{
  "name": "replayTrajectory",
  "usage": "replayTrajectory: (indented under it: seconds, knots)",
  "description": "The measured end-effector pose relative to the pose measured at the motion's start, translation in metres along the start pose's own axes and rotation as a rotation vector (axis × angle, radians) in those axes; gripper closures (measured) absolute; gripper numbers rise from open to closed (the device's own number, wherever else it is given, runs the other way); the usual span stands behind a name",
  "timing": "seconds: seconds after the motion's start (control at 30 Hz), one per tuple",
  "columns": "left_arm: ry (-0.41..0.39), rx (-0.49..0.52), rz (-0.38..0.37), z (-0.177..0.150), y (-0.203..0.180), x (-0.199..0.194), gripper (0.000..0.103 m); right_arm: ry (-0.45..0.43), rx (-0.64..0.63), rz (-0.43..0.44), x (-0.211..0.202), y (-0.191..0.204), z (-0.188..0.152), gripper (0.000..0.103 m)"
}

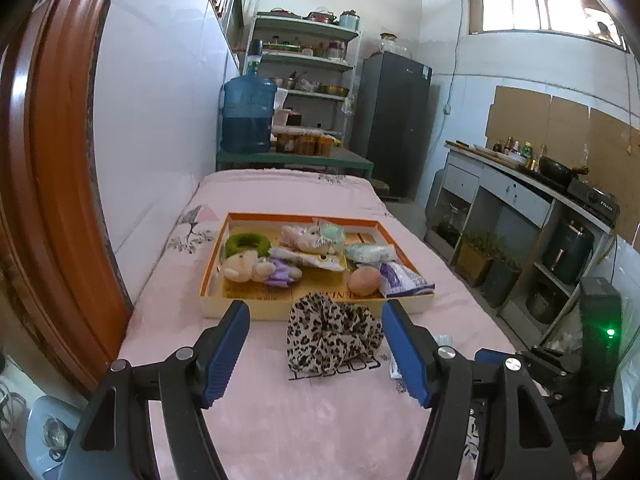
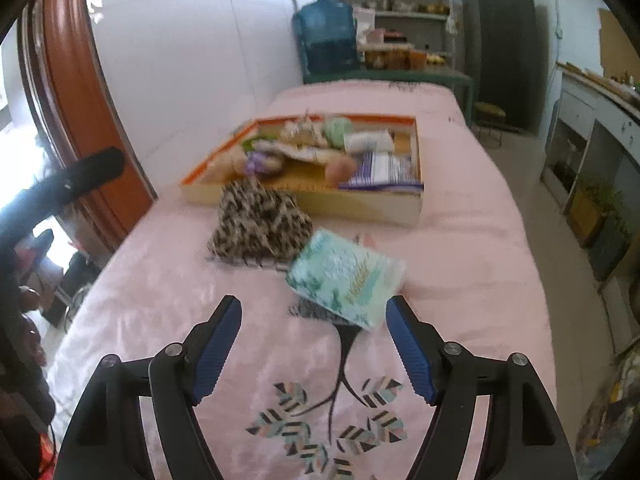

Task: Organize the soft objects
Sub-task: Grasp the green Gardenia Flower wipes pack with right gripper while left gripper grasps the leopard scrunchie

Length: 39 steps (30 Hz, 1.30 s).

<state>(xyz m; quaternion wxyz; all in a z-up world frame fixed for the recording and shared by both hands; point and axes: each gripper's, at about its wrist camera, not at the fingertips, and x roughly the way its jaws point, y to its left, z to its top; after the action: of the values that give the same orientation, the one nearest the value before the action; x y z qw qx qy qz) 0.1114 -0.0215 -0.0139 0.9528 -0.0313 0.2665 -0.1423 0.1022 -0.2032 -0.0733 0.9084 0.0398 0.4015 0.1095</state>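
1. Hovering low over the pink bed [image 1: 280, 420], the left gripper [image 1: 316, 344] has its blue fingers [image 1: 226, 352] spread wide and holds nothing; the leopard scrunchie [image 1: 332, 336] lies between and just ahead of the tips, touching neither.
2. The right gripper [image 2: 312, 344] is likewise wide and empty. A teal tissue pack [image 2: 346, 280] lies just ahead of it, off toward the right finger [image 2: 408, 348], its near corner close to that tip. Whether they touch I cannot tell, as this view is blurred.
3. The pack's long axis runs diagonally, from far-left to near-right of the right gripper, so I judge a grasp needs a shift to the right and perhaps a twist of the wrist.
4. The scrunchie sits just beyond the pack on its left and close in front of the tray [image 2: 416, 204]. The left gripper is squarely lined up on the scrunchie, so that looks like its pick.
5. Beyond the scrunchie, the orange-rimmed tray [image 1: 208, 280] already holds a plush doll [image 1: 248, 266], a green ring [image 1: 246, 242], an egg-shaped ball [image 1: 364, 278] and several packets.
6. Only the right view shows the pack whole; in the left view just a sliver shows behind the right finger. The left view alone gives the tray's contents sharply.
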Motion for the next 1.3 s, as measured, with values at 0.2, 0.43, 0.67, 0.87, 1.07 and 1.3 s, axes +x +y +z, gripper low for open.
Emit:
replayTrajectory:
  seconds: [0.2, 0.43, 0.67, 0.87, 1.07, 1.3]
  knots:
    - [0.030, -0.020, -0.004, -0.009, 0.005, 0.009, 0.035, 0.069, 0.019, -0.027, 0.029, -0.024, -0.003, 0.027]
    - [0.048, -0.042, -0.002, -0.012, 0.012, 0.018, 0.035, 0.092, 0.010, 0.019, 0.048, -0.040, 0.007, 0.026]
    - [0.056, -0.050, 0.004, -0.012, 0.016, 0.021, 0.035, 0.185, -0.237, 0.080, 0.063, -0.030, 0.023, 0.026]
    - [0.055, -0.067, 0.017, -0.011, 0.022, 0.022, 0.035, 0.277, -0.502, 0.136, 0.069, -0.025, 0.037, 0.026]
    - [0.062, -0.082, 0.022, -0.011, 0.024, 0.026, 0.035, 0.367, -0.792, 0.180, 0.081, -0.012, 0.041, 0.026]
    - [0.102, -0.061, 0.011, -0.013, 0.020, 0.043, 0.035, 0.344, -0.815, 0.199, 0.090, -0.004, 0.035, 0.026]
